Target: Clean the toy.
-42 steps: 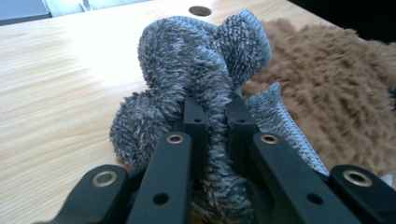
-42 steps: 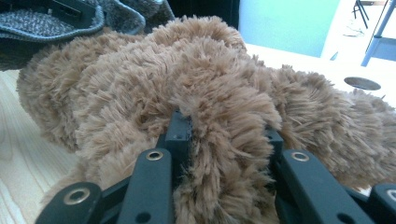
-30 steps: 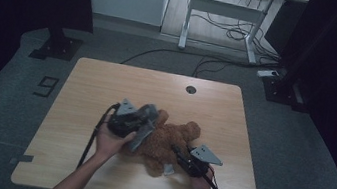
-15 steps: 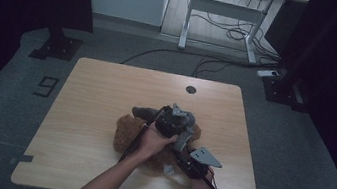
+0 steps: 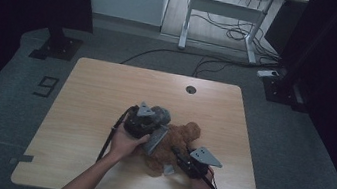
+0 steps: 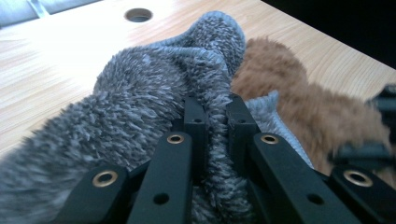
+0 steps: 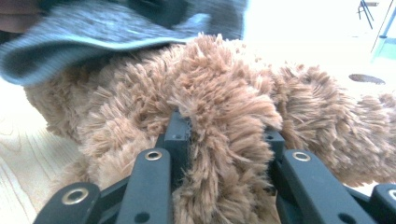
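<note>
Half a second back the left gripper point(image 5: 156, 134) was further right and up the table, over the toy; it has since drawn back toward the middle, dragging the fuzzy grey knitted cloth point(image 6: 140, 93) with it. Its black jaws are nearly closed, pinching a fold of that grey cloth between them. The right gripper point(image 5: 178, 159) has hardly shifted; its jaws stand somewhat wider, clamped on a thick tuft of the shaggy brown plush toy point(image 7: 224, 107).

The brown toy point(image 5: 177, 144) lies on the near right part of the light wooden table point(image 5: 90, 98), with the grey cloth draped across its left side and touching it. In the right gripper view the cloth's ribbed edge hangs over the toy's top.

Further out, a round cable hole point(image 5: 191, 89) sits near the tabletop's far edge. The table stands on grey carpet point(image 5: 9, 101), with a "9" taped on the floor point(image 5: 45, 86) to the left. Beyond it, a white desk frame point(image 5: 224, 12) with loose cables point(image 5: 226, 32) under it.
</note>
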Demonstrator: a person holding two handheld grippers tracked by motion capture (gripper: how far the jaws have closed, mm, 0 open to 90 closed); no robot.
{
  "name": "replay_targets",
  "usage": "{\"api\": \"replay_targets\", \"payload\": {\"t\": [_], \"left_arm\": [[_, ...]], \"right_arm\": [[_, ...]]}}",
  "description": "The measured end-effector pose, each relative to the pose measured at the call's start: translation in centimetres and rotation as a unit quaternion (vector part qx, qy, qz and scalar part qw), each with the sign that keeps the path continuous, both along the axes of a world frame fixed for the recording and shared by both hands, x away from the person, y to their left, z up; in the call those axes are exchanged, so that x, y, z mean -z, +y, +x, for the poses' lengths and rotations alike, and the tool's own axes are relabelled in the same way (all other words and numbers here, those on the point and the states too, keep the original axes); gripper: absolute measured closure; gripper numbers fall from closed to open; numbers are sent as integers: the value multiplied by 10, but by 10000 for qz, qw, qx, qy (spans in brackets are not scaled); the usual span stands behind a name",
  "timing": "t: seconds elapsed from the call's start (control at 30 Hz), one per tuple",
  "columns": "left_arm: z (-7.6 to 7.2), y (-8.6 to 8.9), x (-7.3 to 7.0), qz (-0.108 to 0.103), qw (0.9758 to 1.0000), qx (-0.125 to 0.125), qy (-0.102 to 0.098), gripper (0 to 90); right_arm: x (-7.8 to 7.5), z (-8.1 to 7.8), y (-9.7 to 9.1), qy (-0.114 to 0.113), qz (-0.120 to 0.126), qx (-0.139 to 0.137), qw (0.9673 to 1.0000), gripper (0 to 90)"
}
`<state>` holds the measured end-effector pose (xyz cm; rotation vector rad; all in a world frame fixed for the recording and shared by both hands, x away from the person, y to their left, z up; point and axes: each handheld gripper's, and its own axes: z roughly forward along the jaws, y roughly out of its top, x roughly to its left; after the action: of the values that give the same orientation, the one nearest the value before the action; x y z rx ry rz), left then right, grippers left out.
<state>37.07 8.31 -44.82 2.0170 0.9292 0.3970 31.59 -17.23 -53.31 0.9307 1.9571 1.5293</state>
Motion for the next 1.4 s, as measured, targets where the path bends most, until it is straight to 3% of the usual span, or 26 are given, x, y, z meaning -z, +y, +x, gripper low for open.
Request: {"api": "replay_targets", "payload": {"t": [0.17, 0.37, 0.5, 0.83, 0.97, 1.1, 1.2, 1.27, 1.4], "left_arm": [[-12, 36, 3, -77, 9997, -211, -78, 822], [-21, 64, 8, -47, 9990, -416, -171, 821], [-25, 79, 14, -164, 9986, -492, -68, 820], [-36, 80, 35, -426, 9977, -497, -182, 839], [-43, 83, 41, -544, 9972, -458, -217, 843], [-52, 85, 42, -621, 9969, -418, -240, 844], [-52, 86, 29, -693, 9967, -378, -167, 839], [-48, 82, 15, -704, 9966, -337, -256, 831], [-34, 57, -5, -587, 9972, -250, -395, 823]], "right_arm": [[0, 0, 0, 18, 22, 9, 10000, 657], [0, 0, 0, 22, 44, 12, 10000, 656], [0, 1, 0, 34, 55, 9, 10000, 656], [-3, 4, -7, 291, 294, -192, 9990, 568], [-5, 2, -7, 396, 270, -323, 9983, 557], [-5, -6, -6, 364, 151, -387, 9985, 583], [-3, -14, -5, 287, 34, -412, 9987, 600], [-2, -17, -5, 201, -65, -420, 9989, 608], [0, -22, -4, -16, -222, -480, 9986, 613]]}}
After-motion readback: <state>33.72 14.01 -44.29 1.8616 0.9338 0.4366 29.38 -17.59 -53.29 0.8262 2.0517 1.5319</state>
